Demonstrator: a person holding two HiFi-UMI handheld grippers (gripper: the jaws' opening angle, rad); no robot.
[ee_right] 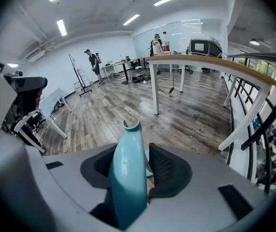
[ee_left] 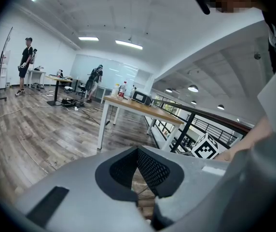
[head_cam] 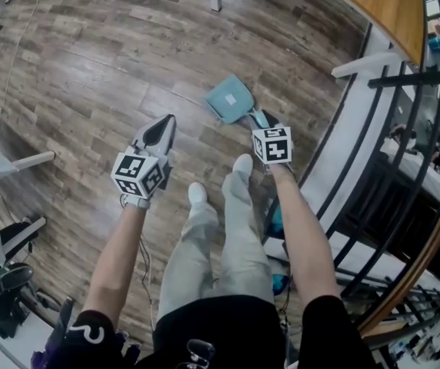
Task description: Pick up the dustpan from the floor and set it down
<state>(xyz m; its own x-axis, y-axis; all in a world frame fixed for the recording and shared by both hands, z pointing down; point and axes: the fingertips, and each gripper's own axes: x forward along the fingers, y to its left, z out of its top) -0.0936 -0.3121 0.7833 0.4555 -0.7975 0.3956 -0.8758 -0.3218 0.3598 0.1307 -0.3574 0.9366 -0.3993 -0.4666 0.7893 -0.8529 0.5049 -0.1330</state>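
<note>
My right gripper (ee_right: 134,151) is clenched on the long handle (ee_right: 127,178) of the teal plastic dustpan (head_cam: 230,98). In the right gripper view the handle stands up between the two black ribbed pads. It covers the left pad, and the right pad (ee_right: 163,167) lies against its lower side. From the head view this gripper (head_cam: 262,121) points steeply down at the floor, with its marker cube (head_cam: 272,144) nearest to me. The dustpan's square scoop lies flat on the brown wood-plank floor (head_cam: 89,68), just beyond the gripper tips, with the handle running back into the jaws.

My left gripper (head_cam: 162,125) hangs to the left of it, well apart from the dustpan. Its jaws are pressed together at the tips, with nothing between them. The left gripper view shows the pads (ee_left: 150,170) meeting in a point, with only floor seen through the small gap behind.

Between my arms are my light grey trouser legs (head_cam: 220,237) and white shoes (head_cam: 197,193). To the right a black metal railing (head_cam: 389,167) curves past, close by my right arm. Far ahead stands a white-legged table with a wooden top (ee_right: 191,59). Farther away in the room are two standing people (ee_left: 27,57).
</note>
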